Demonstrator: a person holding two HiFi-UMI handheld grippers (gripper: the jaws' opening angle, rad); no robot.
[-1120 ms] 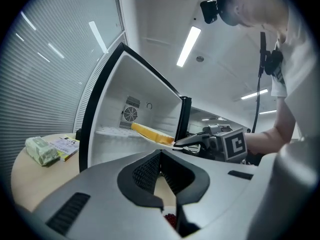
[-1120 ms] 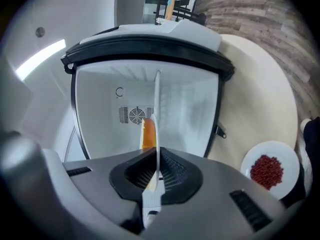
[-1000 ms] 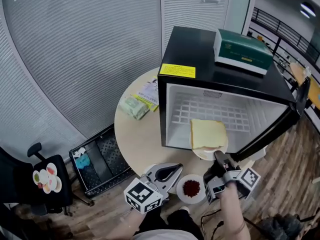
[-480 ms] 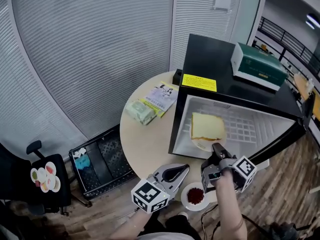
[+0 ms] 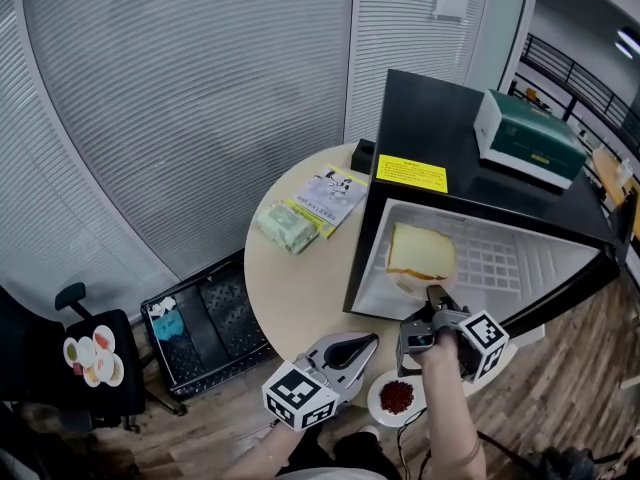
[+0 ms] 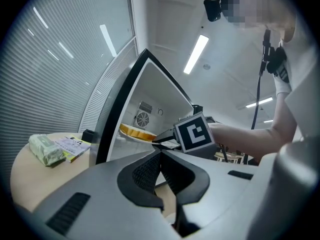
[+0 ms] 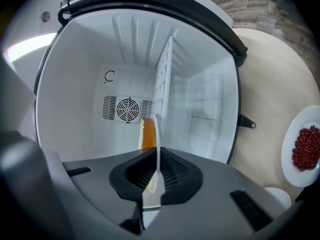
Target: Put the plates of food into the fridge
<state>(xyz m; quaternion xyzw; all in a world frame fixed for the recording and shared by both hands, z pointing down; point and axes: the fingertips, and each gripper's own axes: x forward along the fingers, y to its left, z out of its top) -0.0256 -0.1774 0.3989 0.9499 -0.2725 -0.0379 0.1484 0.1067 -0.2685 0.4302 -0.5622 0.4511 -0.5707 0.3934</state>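
A white plate carrying a toast sandwich (image 5: 420, 253) hangs inside the mouth of the open black fridge (image 5: 450, 128). My right gripper (image 5: 432, 293) is shut on the plate's near rim. In the right gripper view the plate (image 7: 158, 134) shows edge-on between the closed jaws of that gripper (image 7: 156, 173), with the fridge's white back wall and fan behind. A second plate with red beans (image 5: 397, 398) sits at the table's front edge, between the two grippers. My left gripper (image 5: 370, 341) hovers low over the table, shut with nothing in it (image 6: 160, 154).
The fridge door (image 5: 565, 293) swings open to the right. A green box (image 5: 528, 136) rests on the fridge top. On the round table (image 5: 290, 288) lie a tissue pack (image 5: 285, 226) and a booklet (image 5: 330, 193). A black crate (image 5: 205, 318) stands on the floor to the left.
The right gripper has carried the sandwich plate from the fridge's front lip deeper into the compartment. The left gripper has stayed about where it was, still shut.
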